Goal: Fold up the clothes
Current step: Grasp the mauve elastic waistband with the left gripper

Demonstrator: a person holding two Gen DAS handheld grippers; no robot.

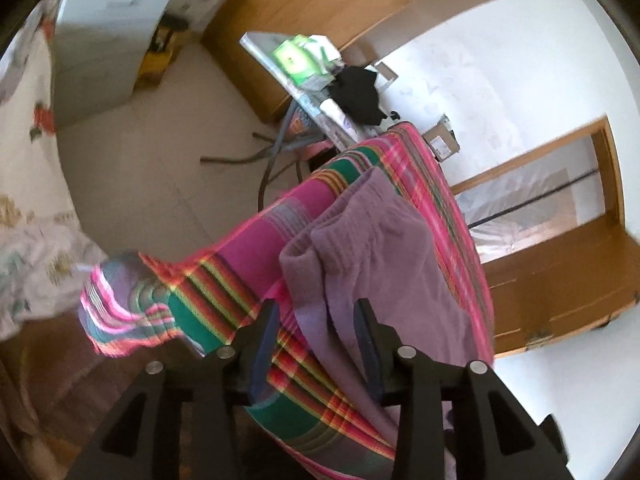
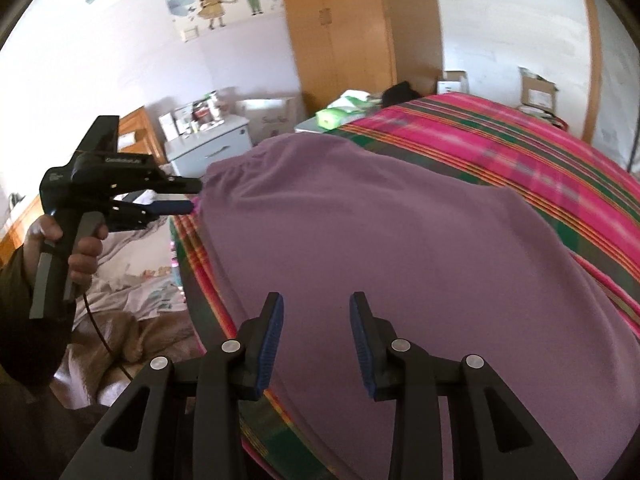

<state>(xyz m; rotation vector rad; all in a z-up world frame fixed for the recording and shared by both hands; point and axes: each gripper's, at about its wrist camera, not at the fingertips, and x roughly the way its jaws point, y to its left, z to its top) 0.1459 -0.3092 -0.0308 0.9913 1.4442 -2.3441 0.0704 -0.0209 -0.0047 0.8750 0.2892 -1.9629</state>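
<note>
Striped blanket (image 2: pixel 500 140): it covered the surface you worked on.
Purple garment (image 2: pixel 400 260): it lay on the blanket, apparently folded over once; blur hid the edges, so more folds probably remained.
Left gripper (image 2: pixel 192 198): you held it at the garment's far edge, jaws parted, gripping nothing.
Right gripper (image 2: pixel 316 312): jaws apart over the near edge, empty.

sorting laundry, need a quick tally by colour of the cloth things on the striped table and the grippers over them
purple garment: 1
pink striped cloth: 1
black garment, far end: 1
black grippers: 2, left gripper and right gripper, neither holding anything
total: 5
</note>
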